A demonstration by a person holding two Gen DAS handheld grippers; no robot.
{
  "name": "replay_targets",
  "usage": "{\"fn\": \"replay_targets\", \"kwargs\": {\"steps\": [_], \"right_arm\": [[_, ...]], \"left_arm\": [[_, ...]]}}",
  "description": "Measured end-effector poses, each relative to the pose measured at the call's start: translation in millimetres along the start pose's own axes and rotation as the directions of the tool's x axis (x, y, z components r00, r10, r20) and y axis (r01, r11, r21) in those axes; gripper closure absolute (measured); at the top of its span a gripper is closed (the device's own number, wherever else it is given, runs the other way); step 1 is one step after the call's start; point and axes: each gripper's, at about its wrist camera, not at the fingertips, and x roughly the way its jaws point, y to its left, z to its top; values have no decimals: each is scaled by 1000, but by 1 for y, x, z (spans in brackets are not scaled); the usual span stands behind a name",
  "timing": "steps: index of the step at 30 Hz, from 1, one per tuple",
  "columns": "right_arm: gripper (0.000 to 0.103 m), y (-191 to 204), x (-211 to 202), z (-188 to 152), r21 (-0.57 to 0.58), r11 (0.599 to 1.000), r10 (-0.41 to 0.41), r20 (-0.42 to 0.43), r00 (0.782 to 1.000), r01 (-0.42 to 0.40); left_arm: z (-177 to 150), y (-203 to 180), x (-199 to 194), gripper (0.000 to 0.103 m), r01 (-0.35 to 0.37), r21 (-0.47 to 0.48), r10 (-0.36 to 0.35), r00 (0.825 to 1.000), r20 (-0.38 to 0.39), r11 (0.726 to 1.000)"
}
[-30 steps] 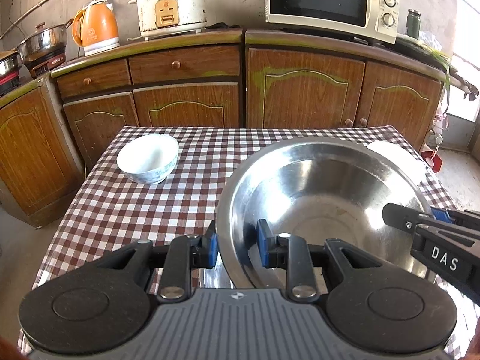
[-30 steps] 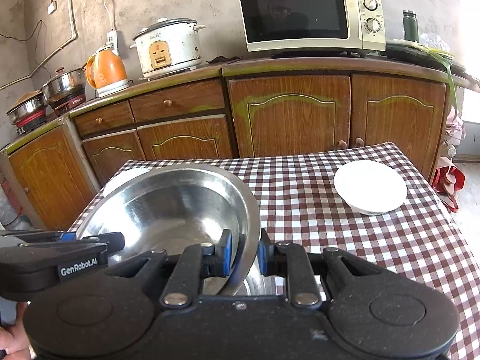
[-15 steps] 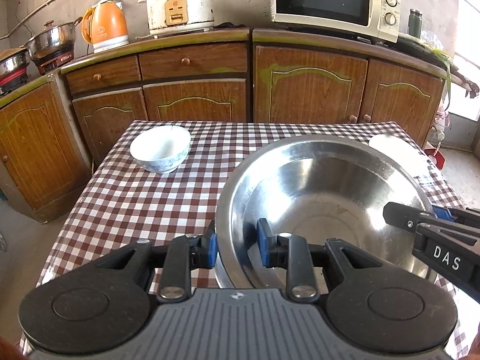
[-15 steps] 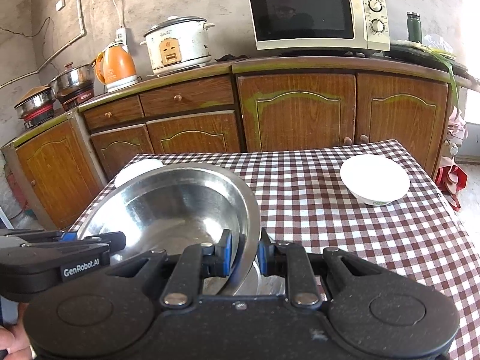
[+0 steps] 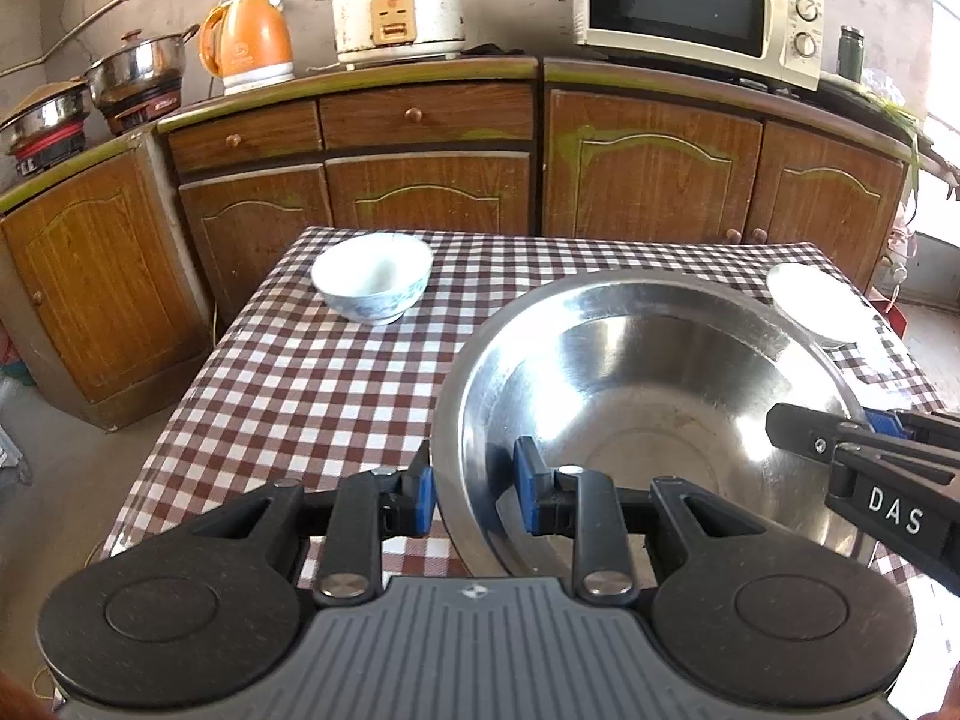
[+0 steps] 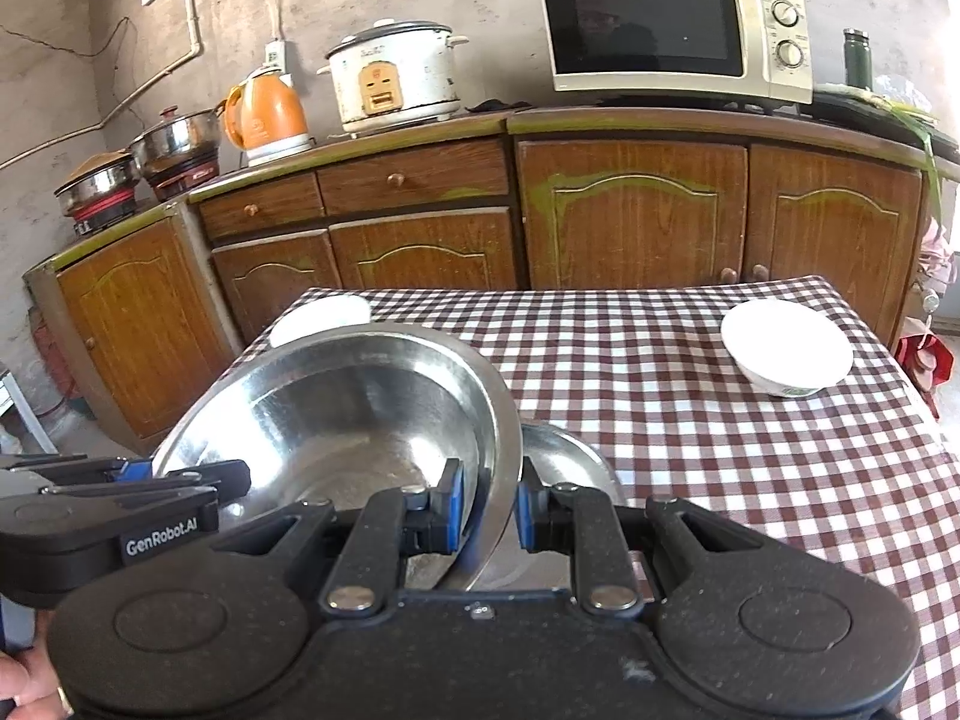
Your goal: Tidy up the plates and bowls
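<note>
Left wrist view: the left gripper [image 5: 471, 489] has its jaws clamped on the near left rim of a big steel bowl [image 5: 648, 402], one blue pad outside the wall and one inside. The bowl fills the 3 to 5 o'clock part of the picture, above the checked cloth of the worktop [image 5: 288, 384]. At 4 o'clock the right gripper [image 5: 864, 429] reaches in from the side and pinches the bowl's opposite rim. A white bowl with blue pattern [image 5: 372, 285] stands on the cloth at 11 o'clock, well apart from the steel bowl. A second white bowl [image 5: 819, 309] sits at 2 o'clock, just beyond the steel bowl's far rim. Behind the worktop stand brown cabinets [image 5: 654, 171] bearing a rice cooker [image 5: 399, 6], an orange kettle [image 5: 249, 48] and a microwave [image 5: 699, 6].

Right wrist view: the right gripper [image 6: 487, 507] has its jaws clamped on the steel bowl's [image 6: 348, 408] right rim, which stands tilted between the blue pads. The bowl lies at 8 to 9 o'clock. Beneath it, at 5 o'clock of the bowl, part of another steel dish [image 6: 564, 456] shows on the cloth. The left gripper [image 6: 144, 474] grips the rim at 8 o'clock. The patterned bowl [image 6: 321, 318] peeks over the steel bowl's far edge at 11 o'clock; the plain white bowl [image 6: 786, 354] stands at 2 o'clock, well apart.
</note>
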Motion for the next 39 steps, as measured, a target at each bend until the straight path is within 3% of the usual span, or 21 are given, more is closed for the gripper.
{"fn": "replay_targets", "kwargs": {"steps": [18, 30, 39], "right_arm": [[80, 64, 21, -31, -77, 992, 98, -71, 993, -104], [80, 98, 51, -67, -77, 976, 187, -172, 967, -202], [79, 113, 71, -86, -73, 970, 207, -239, 949, -230]], "left_arm": [[-34, 60, -3, 76, -104, -64, 101, 994, -36, 993], [-67, 98, 10, 76, -182, -126, 166, 977, -132, 975], [-85, 116, 25, 75, -215, -154, 184, 964, -189, 965]]}}
